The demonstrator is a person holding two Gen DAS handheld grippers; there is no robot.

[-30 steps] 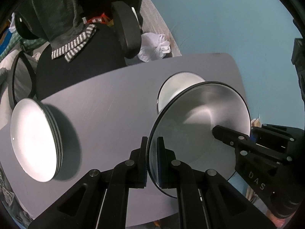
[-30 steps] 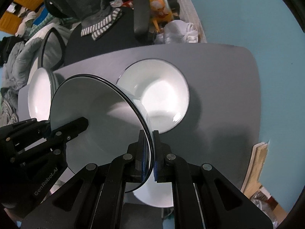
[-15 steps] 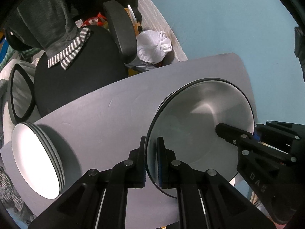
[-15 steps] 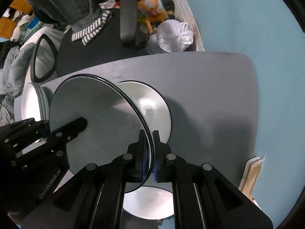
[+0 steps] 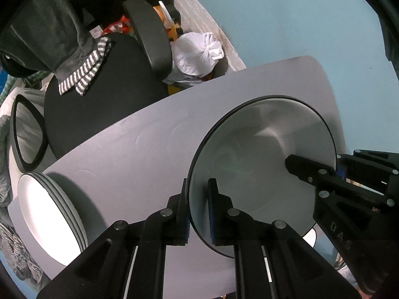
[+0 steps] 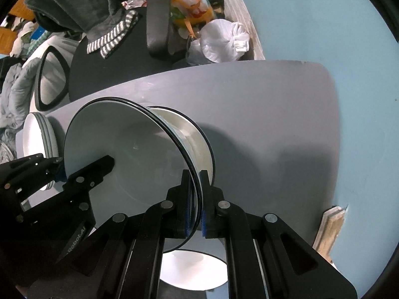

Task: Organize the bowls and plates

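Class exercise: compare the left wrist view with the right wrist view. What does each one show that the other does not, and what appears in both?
Only the left wrist view shows the held plate fully covering whatever lies behind it.

Only the right wrist view shows a white bowl on the table just behind that plate, another white dish below the gripper, and wooden boards by the wall.

Both show the left gripper and right gripper each shut on opposite rims of the plate, the stack of plates, the grey table, a black chair and a white bag.
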